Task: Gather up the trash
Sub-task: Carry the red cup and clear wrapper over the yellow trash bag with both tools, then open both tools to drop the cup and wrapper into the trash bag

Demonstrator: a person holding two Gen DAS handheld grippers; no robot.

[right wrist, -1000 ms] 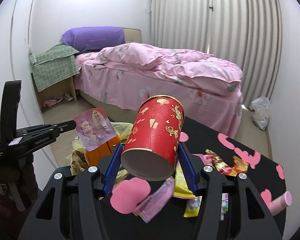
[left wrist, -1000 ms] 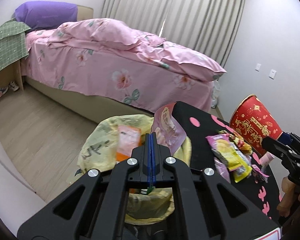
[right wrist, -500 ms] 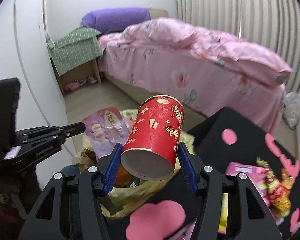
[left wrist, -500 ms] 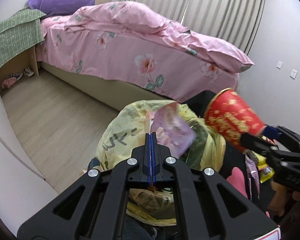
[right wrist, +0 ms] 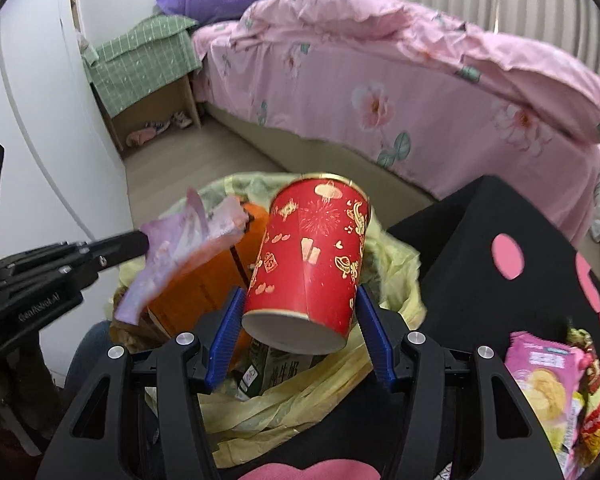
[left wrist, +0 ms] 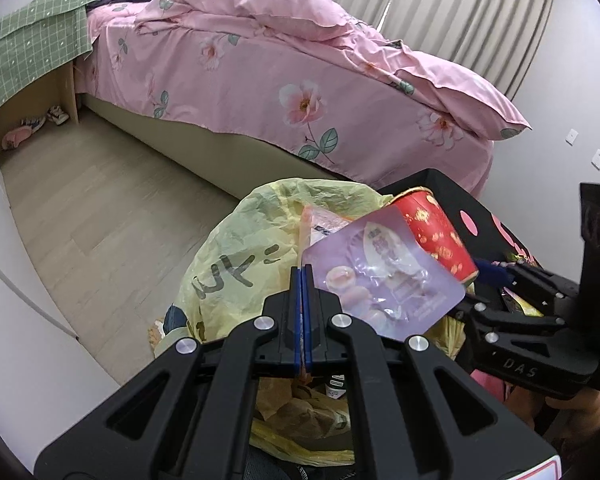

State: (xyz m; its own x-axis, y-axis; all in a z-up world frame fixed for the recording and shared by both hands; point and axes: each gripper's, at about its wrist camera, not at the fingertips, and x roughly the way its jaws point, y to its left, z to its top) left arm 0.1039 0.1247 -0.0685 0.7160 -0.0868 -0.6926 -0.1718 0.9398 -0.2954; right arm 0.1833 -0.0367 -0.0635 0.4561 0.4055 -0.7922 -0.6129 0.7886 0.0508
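**Both grippers loaded, positioned over the trash bag**

Left gripper (left wrist: 302, 276): jaws fully closed, blue pads pressed together on the edge of a purple snack wrapper (left wrist: 384, 276). The wrapper projects to the right of the fingertips in the left wrist view, flat side toward the camera. In the right wrist view the same wrapper (right wrist: 184, 248) appears blurred and bent at the tip of the left gripper (right wrist: 140, 242), above the bag opening.

Right gripper (right wrist: 300, 312): jaws spread wide and clamped on a red paper cup (right wrist: 312, 256) with gold print. Both blue pads bear on the cup wall near its base. The cup is tilted, base toward the camera, rim pointing away and upward. In the left wrist view the cup (left wrist: 436, 232) lies partly behind the purple wrapper, and the right gripper (left wrist: 488, 276) enters from the right edge.

Yellow trash bag (right wrist: 340, 384): open, directly beneath both held items, just beside the black table (right wrist: 480, 248) with pink shapes. An orange package (right wrist: 188, 300) and a green carton (right wrist: 276, 368) are visible inside.

Remaining trash: snack packets (right wrist: 548, 380) lie on the table at the right edge of the right wrist view.

Background: pink floral bed (left wrist: 260, 68), wood floor (left wrist: 100, 208).
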